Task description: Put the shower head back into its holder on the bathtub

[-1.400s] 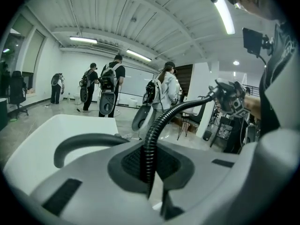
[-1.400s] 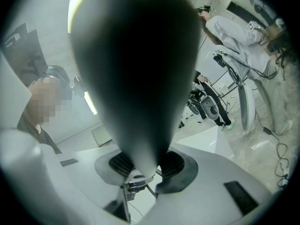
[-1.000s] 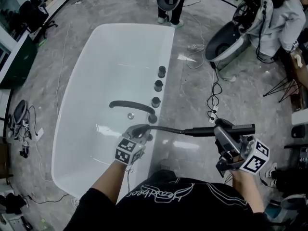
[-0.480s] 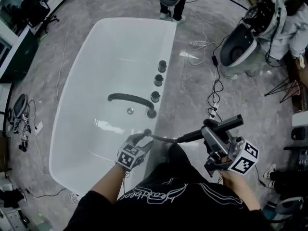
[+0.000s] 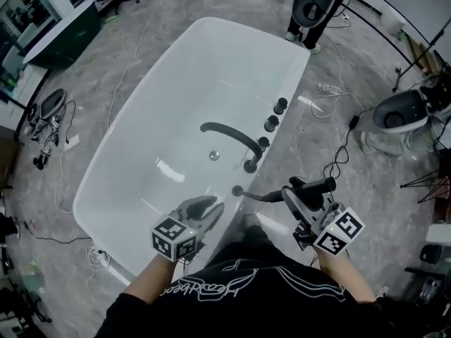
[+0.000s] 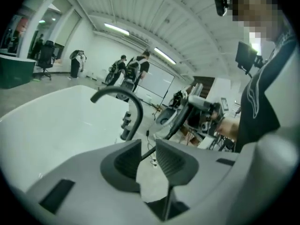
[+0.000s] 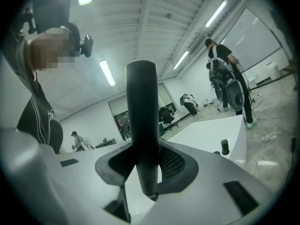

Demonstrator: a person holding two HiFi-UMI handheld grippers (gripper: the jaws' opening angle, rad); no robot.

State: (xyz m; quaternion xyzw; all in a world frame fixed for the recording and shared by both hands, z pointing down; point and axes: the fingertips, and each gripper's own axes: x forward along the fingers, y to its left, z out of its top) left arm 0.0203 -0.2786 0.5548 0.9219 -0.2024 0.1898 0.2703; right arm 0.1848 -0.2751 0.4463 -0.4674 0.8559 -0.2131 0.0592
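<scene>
Closest in, the left gripper hangs over the tub's near rim, its grey ribbed pads partway apart and closing on nothing. The right gripper is clamped tight round the shower head, a matte black stick-shaped thing held just off the tub's right edge, above the marble-look floor. Its dark flexible hose runs back to a small fitting on the rim, and past that sit the curved black spout, three round knobs and the glossy white bathtub.
</scene>
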